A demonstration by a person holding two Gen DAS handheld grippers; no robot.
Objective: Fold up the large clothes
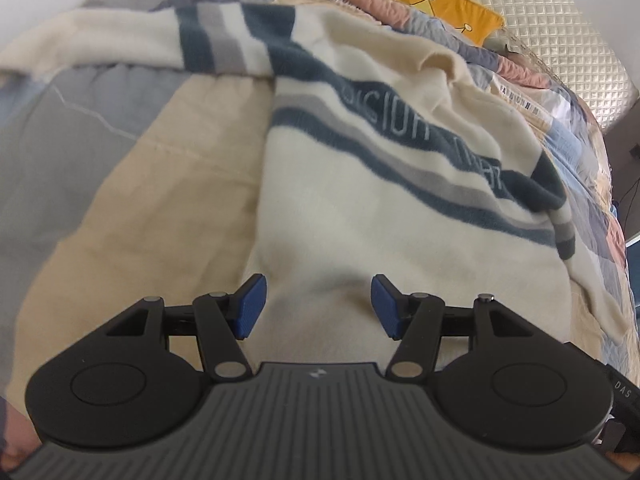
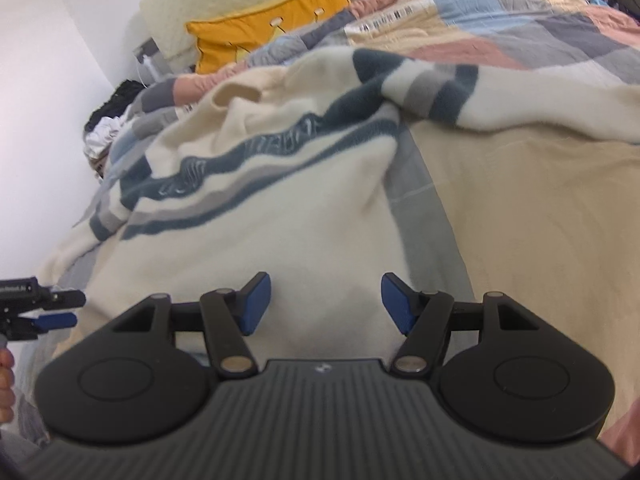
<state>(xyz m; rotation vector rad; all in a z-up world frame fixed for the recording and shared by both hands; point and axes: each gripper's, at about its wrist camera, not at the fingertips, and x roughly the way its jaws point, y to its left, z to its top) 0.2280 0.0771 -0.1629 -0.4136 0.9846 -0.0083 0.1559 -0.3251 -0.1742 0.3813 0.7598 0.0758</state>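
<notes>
Both grippers (image 1: 319,306) (image 2: 326,304) agape above sweater (image 1: 360,200)

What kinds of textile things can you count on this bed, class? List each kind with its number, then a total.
Striped cream sweater: 1
Yellow cushion: 1
Patchwork quilt: 1
Pile of dark and white clothes: 1
Total: 4

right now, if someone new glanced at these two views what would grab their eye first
The cream sweater with dark blue and grey stripes, spread across the patchwork quilt, dominates both views, one sleeve flung sideways. Behind it, a bright yellow pillow stands out at the head of the bed. Up close, the left gripper and right gripper hover open over the sweater's hem.
</notes>
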